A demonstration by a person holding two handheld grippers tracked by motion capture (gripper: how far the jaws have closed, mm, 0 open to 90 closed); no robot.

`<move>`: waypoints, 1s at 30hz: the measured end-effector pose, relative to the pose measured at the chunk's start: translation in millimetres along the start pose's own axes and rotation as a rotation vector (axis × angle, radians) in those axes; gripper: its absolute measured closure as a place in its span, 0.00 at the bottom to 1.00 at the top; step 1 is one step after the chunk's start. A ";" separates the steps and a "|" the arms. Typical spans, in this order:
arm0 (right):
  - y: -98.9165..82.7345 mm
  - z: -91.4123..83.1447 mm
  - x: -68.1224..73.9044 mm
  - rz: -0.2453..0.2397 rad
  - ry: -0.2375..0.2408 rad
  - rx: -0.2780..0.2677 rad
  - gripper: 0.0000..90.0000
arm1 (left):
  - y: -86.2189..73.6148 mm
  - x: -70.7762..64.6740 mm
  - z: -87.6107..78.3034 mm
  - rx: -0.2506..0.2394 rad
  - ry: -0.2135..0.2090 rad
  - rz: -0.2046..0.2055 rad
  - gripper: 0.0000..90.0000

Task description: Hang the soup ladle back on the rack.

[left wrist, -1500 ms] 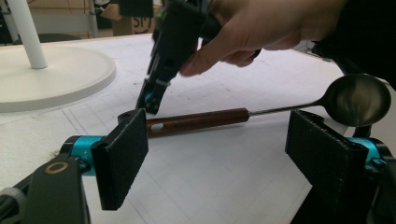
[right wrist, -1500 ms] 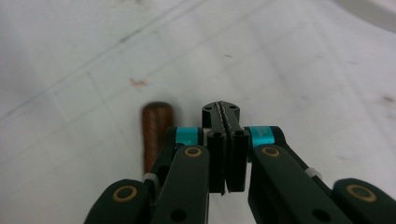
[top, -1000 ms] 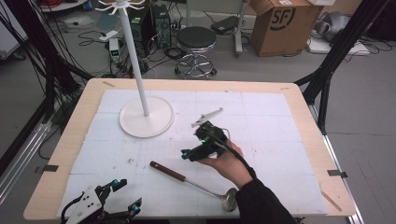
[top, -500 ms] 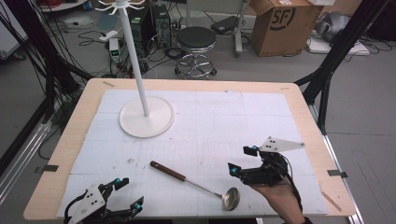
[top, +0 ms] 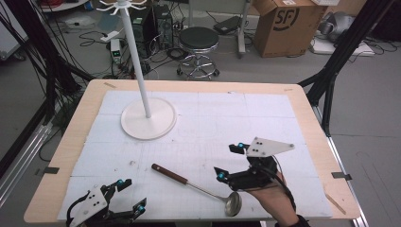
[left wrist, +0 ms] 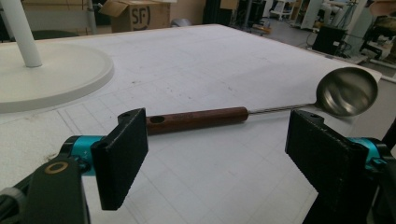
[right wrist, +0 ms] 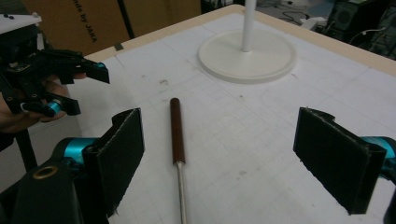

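A ladle (top: 170, 174) with a brown wooden handle and a steel bowl (top: 233, 203) lies flat on the white mat, bowl toward the front edge. My right gripper (top: 229, 161) hovers open just right of the bowl, held by a hand. My left gripper (top: 132, 194) stands open at the front left, left of the handle. In the left gripper view the open gripper (left wrist: 223, 144) frames the ladle handle (left wrist: 196, 119) lying crosswise beyond. In the right gripper view the open gripper (right wrist: 233, 149) looks along the handle (right wrist: 176, 130), with the left gripper (right wrist: 60, 84) farther off.
A white stand with a round base (top: 148, 118) and a tall pole (top: 137, 56) stands at the back left of the mat. The wooden table edge (top: 307, 109) rims the mat. Behind the table are a stool (top: 198, 42) and a cardboard box (top: 283, 23).
My right gripper has pulled back from the middle of the table to the front right, and now sits by the ladle's bowl. The left gripper has barely shifted. The ladle has not moved.
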State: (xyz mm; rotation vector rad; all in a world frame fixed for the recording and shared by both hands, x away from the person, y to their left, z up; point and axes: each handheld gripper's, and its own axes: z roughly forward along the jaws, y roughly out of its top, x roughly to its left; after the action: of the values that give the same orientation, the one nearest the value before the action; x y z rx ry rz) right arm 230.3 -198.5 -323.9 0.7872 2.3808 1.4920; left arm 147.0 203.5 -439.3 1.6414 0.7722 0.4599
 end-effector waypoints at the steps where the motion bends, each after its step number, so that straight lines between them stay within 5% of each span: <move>1: 0.0 0.0 0.0 0.000 0.000 0.000 0.17 | -0.1 0.2 -0.7 0.000 0.000 0.001 0.24; 13: 28.1 81.7 15.5 0.034 0.186 0.180 0.30 | -0.5 -0.4 -2.5 -0.006 0.001 -0.006 0.24; 17: 29.4 112.9 17.6 0.018 0.177 0.273 0.31 | -0.8 -0.3 -5.0 -0.018 0.000 -0.014 0.24; 21: 22.7 149.7 16.7 -0.010 0.129 0.471 0.33 | -1.2 0.0 -6.2 -0.021 0.004 -0.018 0.24; 30: 7.7 183.3 21.3 -0.032 0.142 0.711 0.42 | -1.1 -0.3 -7.2 -0.027 0.000 -0.019 0.24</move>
State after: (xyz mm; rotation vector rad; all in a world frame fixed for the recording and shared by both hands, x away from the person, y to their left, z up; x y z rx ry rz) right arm 298.2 -44.1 -399.2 0.7775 3.0472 0.6756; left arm 141.7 208.5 -438.8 1.6081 0.7776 0.4550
